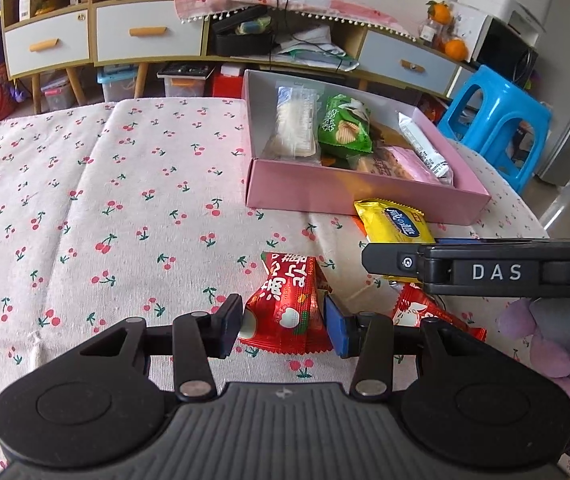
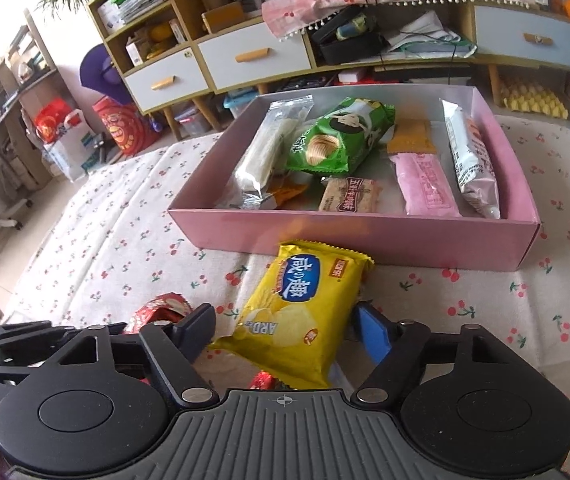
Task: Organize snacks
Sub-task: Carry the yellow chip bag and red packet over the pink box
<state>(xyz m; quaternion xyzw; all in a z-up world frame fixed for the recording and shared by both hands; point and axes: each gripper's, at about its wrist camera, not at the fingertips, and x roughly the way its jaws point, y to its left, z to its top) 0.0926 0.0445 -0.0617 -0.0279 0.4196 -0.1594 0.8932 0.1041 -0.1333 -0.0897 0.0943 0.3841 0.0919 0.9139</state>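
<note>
A pink box (image 1: 365, 196) (image 2: 365, 240) stands on the cherry-print cloth and holds several snack packets, among them a green chip bag (image 2: 337, 140). My left gripper (image 1: 283, 324) has its pads against both sides of a red snack packet (image 1: 285, 308) lying on the cloth. My right gripper (image 2: 285, 332) straddles a yellow chip bag (image 2: 301, 312) just in front of the box; its pads stand at the bag's sides with small gaps showing. That yellow bag also shows in the left wrist view (image 1: 393, 224). A second red packet (image 1: 425, 312) lies under the right gripper's arm.
The table's cherry-print cloth (image 1: 105, 200) stretches to the left of the box. A blue plastic stool (image 1: 497, 120) stands off the table's right. Behind are a cabinet with white drawers (image 2: 245, 60) and storage bins on the floor.
</note>
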